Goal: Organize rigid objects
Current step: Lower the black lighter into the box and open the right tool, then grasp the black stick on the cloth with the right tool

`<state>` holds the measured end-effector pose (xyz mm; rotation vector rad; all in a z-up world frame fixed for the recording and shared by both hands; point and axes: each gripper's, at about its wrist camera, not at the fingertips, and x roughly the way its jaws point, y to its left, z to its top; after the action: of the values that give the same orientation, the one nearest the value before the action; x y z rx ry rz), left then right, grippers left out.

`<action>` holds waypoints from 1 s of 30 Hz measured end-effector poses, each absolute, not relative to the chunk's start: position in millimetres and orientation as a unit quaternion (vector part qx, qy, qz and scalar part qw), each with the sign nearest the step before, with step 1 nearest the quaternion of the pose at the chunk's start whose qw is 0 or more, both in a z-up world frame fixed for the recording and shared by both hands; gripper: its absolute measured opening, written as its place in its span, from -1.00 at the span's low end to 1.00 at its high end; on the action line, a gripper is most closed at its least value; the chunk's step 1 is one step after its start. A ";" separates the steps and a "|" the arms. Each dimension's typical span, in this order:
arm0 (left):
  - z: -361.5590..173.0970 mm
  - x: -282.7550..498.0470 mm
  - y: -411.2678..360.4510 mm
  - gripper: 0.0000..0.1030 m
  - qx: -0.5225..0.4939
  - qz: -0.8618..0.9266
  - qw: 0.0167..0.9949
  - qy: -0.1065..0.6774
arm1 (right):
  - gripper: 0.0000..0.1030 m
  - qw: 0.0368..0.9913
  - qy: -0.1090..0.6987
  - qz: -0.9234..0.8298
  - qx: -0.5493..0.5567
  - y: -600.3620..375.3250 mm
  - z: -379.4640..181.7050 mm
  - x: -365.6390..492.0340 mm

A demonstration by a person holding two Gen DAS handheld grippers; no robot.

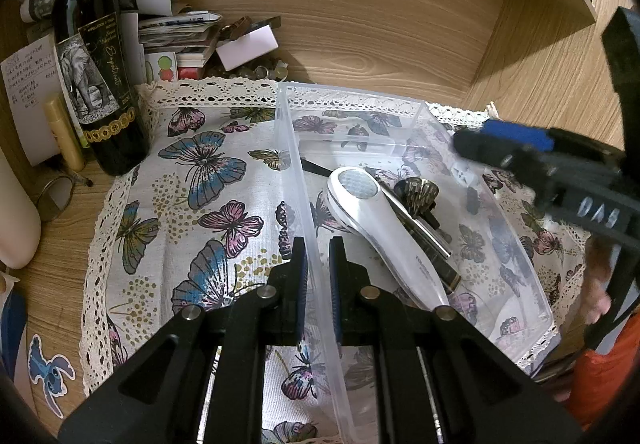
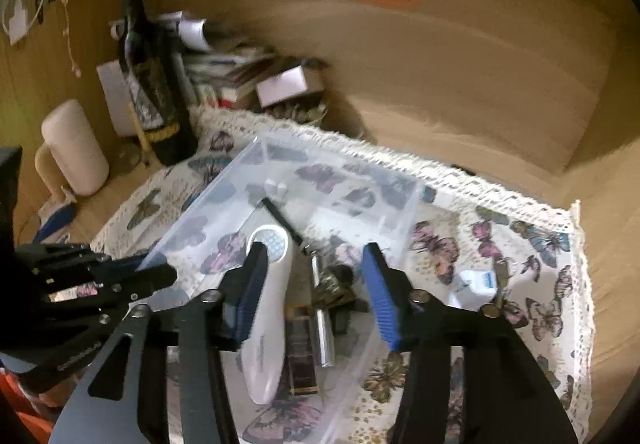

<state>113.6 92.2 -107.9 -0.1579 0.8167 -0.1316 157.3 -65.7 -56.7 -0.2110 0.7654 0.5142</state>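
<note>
A clear plastic bin (image 1: pixel 294 148) sits on the butterfly cloth (image 1: pixel 200 204). Inside lie a white handheld device (image 1: pixel 372 220), a metal tube (image 1: pixel 416 220), a dark flat object and a bronze ornament (image 1: pixel 416 192). My left gripper (image 1: pixel 318 256) straddles the bin's left wall, jaws close around it. My right gripper (image 2: pixel 316 268) is open and empty above the bin's contents (image 2: pixel 272 284); it also shows in the left wrist view (image 1: pixel 480 148). A small white and blue object (image 2: pixel 476 284) lies on the cloth right of the bin (image 2: pixel 224 184).
A dark wine bottle (image 1: pixel 96 64), a cream tube (image 1: pixel 66 136) and a pile of papers and boxes (image 1: pixel 180 32) stand at the back left. A white cylinder (image 2: pixel 76 148) stands at the left. Wooden walls enclose the back and right.
</note>
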 end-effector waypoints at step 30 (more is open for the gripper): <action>-107.9 113.3 92.8 -0.82 -0.077 -0.064 0.913 0.396 | -0.02 0.862 0.492 0.117 -0.049 -156.0 -144.8 215.3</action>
<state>113.3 92.8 -107.9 -0.1576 0.8165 -0.1320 215.3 -156.0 -144.8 -0.1022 1.0310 0.2452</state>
